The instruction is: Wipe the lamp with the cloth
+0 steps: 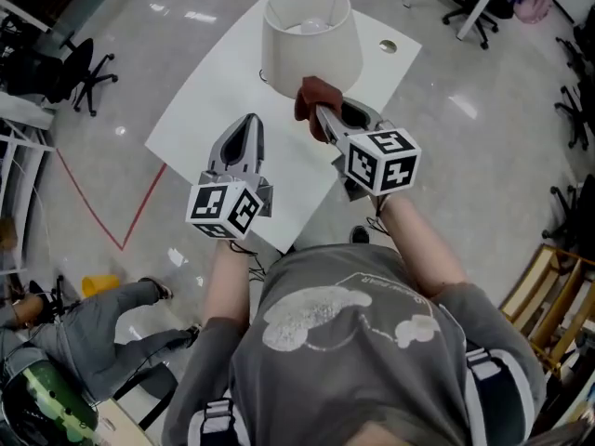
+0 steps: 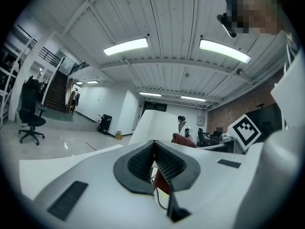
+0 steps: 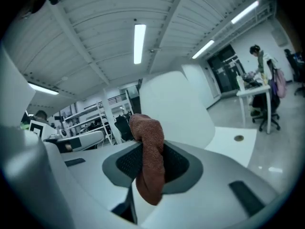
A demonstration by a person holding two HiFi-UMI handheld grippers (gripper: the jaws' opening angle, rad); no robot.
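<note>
A lamp with a cream shade (image 1: 310,45) stands on the white table (image 1: 223,100). My right gripper (image 1: 321,111) is shut on a rust-brown cloth (image 1: 315,96), and the cloth's bunched end lies against the near lower side of the shade. In the right gripper view the cloth (image 3: 148,156) hangs pinched between the jaws with the lampshade (image 3: 174,109) right behind it. My left gripper (image 1: 249,130) hovers over the table to the left of the lamp, jaws closed together on nothing. The left gripper view shows the lampshade (image 2: 155,125) and the cloth (image 2: 183,140) ahead.
The table has a round cable hole (image 1: 388,45) at its far right corner. Office chairs (image 1: 65,72) stand on the glossy floor at left and far right. A seated person's legs (image 1: 102,319) are at lower left. Red tape lines (image 1: 93,216) mark the floor.
</note>
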